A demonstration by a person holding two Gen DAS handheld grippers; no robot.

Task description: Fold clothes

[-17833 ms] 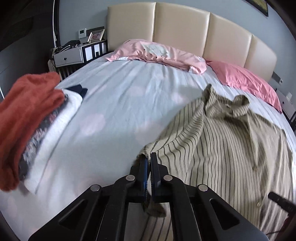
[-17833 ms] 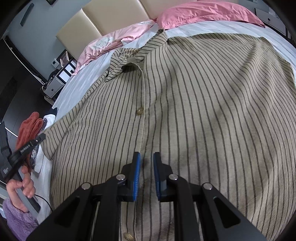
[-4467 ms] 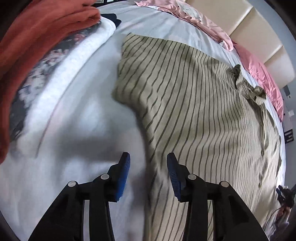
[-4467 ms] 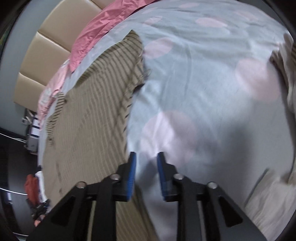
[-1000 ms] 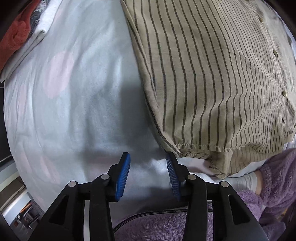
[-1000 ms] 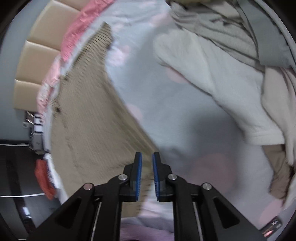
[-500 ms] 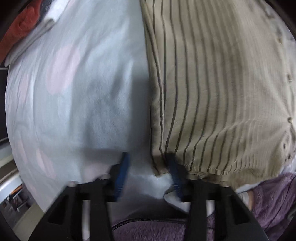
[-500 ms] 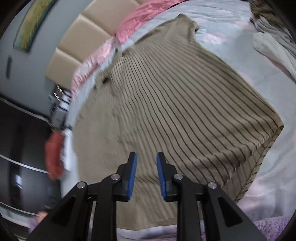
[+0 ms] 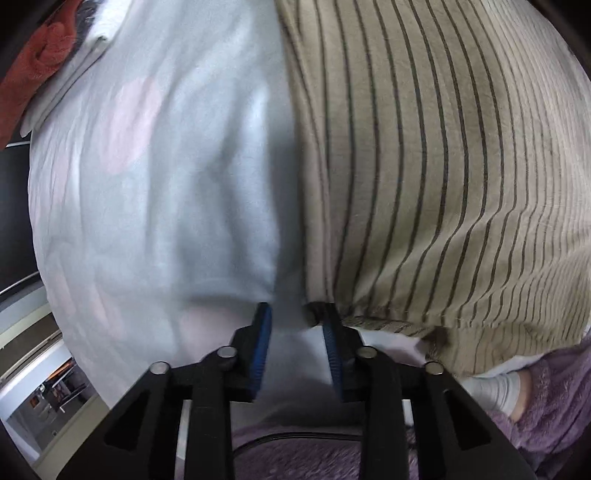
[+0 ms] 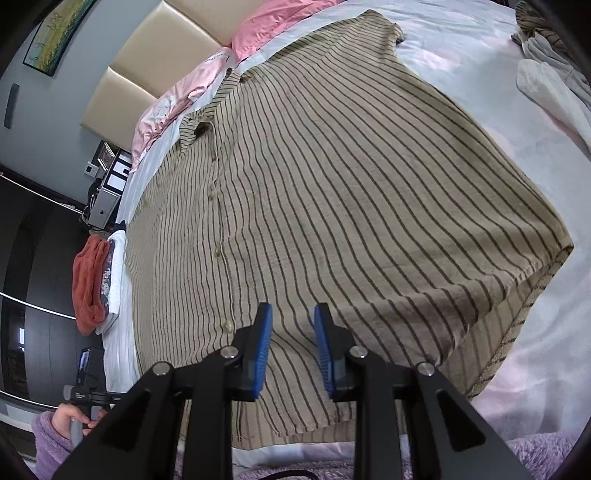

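Note:
A beige button-front shirt [image 10: 332, 206] with thin dark stripes lies spread flat on the pale bed sheet [image 10: 480, 74], collar toward the headboard. In the left wrist view the shirt [image 9: 424, 166] fills the right half; its lower left hem corner [image 9: 314, 308] touches the tip of the right finger. My left gripper [image 9: 295, 317] is open, with only bare sheet [image 9: 166, 184] showing between its blue pads. My right gripper [image 10: 291, 314] hovers open over the shirt's lower front, just right of the button row, with nothing between its fingers.
A stack of folded clothes [image 10: 92, 280] with a rust-red piece on top sits at the bed's left edge. Pink pillows [image 10: 258, 33] lie by the padded headboard [image 10: 155, 59]. Loose garments [image 10: 546, 74] are heaped at the right. A person's purple sleeve [image 10: 48, 439] and socked foot [image 9: 495, 387] are at the near edge.
The left gripper has sunk toward the shirt's lower left corner and its jaws have narrowed. The right gripper has swung from the bed's right side to over the shirt, jaws a little wider.

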